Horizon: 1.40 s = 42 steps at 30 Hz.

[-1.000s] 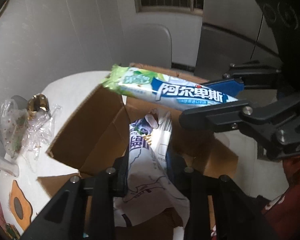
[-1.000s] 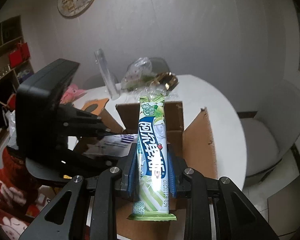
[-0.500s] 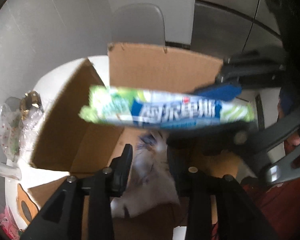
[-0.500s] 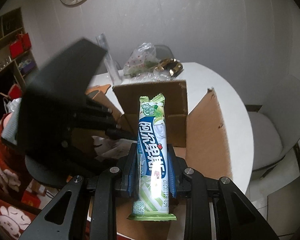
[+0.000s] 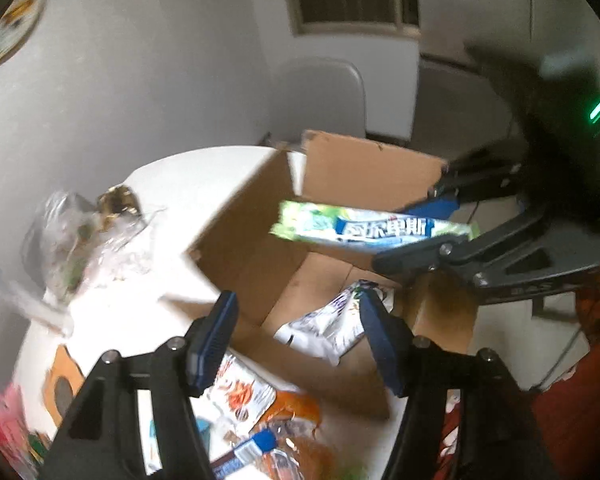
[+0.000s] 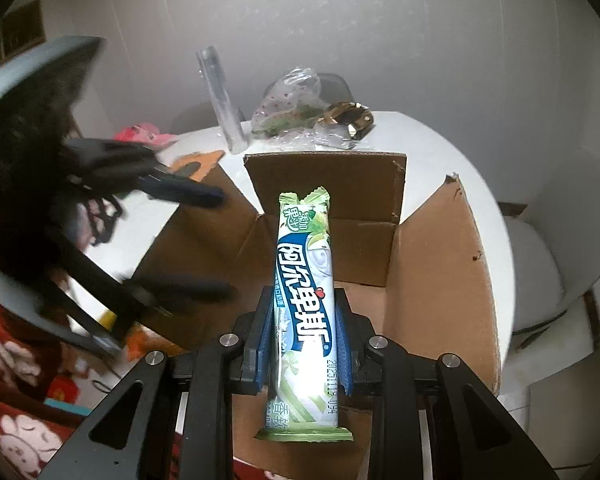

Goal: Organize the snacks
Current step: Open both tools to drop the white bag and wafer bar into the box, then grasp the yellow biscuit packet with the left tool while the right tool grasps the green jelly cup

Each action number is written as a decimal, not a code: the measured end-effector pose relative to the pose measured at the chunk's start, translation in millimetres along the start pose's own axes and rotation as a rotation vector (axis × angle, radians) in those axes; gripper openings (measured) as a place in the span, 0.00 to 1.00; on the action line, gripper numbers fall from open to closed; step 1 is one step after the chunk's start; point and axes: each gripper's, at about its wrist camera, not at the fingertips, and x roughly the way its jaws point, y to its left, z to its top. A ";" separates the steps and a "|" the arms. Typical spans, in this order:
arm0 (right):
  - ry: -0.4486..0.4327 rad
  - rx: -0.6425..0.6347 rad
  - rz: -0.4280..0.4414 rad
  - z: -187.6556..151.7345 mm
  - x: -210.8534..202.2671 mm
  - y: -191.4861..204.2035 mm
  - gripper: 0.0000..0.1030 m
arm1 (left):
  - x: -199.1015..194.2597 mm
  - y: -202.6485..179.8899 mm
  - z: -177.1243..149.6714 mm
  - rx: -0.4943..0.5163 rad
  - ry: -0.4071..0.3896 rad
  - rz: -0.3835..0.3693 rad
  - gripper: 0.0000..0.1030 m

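Tongs on the right (image 6: pixel 302 350) clamp the long green-and-white candy stick pack (image 6: pixel 305 300) over the open brown cardboard box (image 6: pixel 432 276), ready to drop, while left tongs (image 5: pixel 296 340), opening and empty, hang above its near edge.

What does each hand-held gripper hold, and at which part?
Right hand-held gripper: green candy stick pack, gripped near its lower end. Left hand-held gripper: nothing, jaws opening.

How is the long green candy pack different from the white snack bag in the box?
The green candy pack is clamped in the right gripper above the cardboard box; the white snack bag lies on the box floor, free below the opening left gripper. The pack is long and stiff-looking; the bag looks crumpled. Both are sealed snacks.
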 end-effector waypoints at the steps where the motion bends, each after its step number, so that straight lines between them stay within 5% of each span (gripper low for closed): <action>1: 0.026 -0.001 0.020 0.4 7.6 3.3 0.21 | -10.9 7.4 -7.4 -0.036 -0.022 0.005 0.62; 7: 0.129 -0.035 0.024 2.4 49.3 16.9 0.22 | -34.5 39.9 -39.5 -0.158 -0.102 0.049 0.77; 18: 0.240 -0.025 0.001 -1.2 86.0 20.7 0.24 | -47.5 60.1 -71.1 -0.257 -0.156 0.093 0.78; 22: 0.182 -0.024 -0.057 1.6 62.3 30.2 0.24 | -76.6 67.1 -104.4 -0.323 -0.197 0.131 0.78; 25: 0.060 -0.033 -0.093 3.0 20.7 50.4 0.24 | -96.4 70.2 -134.6 -0.369 -0.232 0.163 0.82; 32: -0.141 -0.130 -0.007 -22.5 -44.1 130.5 0.33 | -117.5 70.0 -209.6 -0.475 -0.255 0.212 0.82; 38: -0.090 -0.119 0.119 -65.5 -3.8 179.2 0.46 | -98.0 60.2 -268.5 -0.546 -0.199 0.249 0.82; 42: -0.029 -0.071 0.093 -88.9 50.9 184.0 0.56 | -74.9 49.3 -301.3 -0.586 -0.148 0.258 0.82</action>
